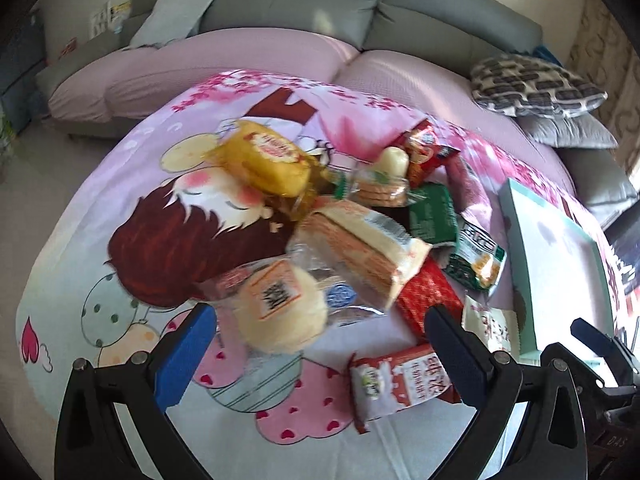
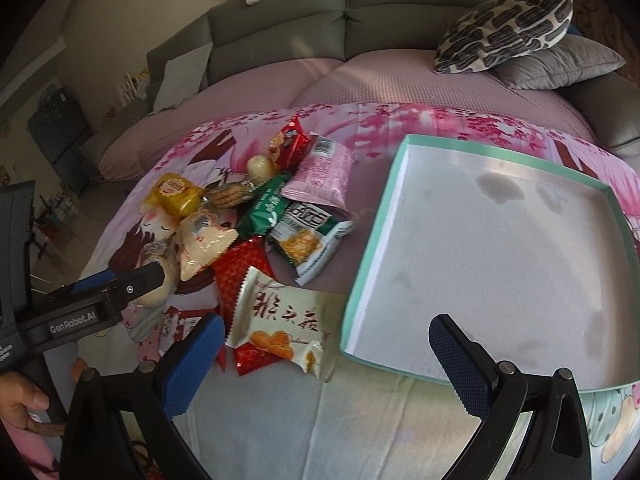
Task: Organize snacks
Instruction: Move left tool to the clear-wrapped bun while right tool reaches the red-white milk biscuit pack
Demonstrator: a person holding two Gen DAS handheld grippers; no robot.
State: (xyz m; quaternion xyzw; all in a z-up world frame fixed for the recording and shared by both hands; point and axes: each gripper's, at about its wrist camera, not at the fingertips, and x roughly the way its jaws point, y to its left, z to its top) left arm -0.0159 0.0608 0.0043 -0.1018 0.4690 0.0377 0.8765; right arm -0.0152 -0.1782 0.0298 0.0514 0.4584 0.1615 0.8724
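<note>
Two tools, both spread wide, neither holding anything.
Left tool (image 1: 316, 344) hangs over the snack pile (image 1: 340, 220) on the cartoon-print cloth (image 1: 120, 200), a round pale bun packet (image 1: 280, 312) between its fingers, unclamped. Right tool (image 2: 328, 356) hovers apart; white pastry packet (image 2: 280, 320) at 11 o'clock, teal-rimmed box (image 2: 376, 248) at 1 o'clock.

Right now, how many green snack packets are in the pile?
2: a dark green packet mid-pile, and a green-and-white packet beside it, nearer the teal box. Others may be buried.
</note>
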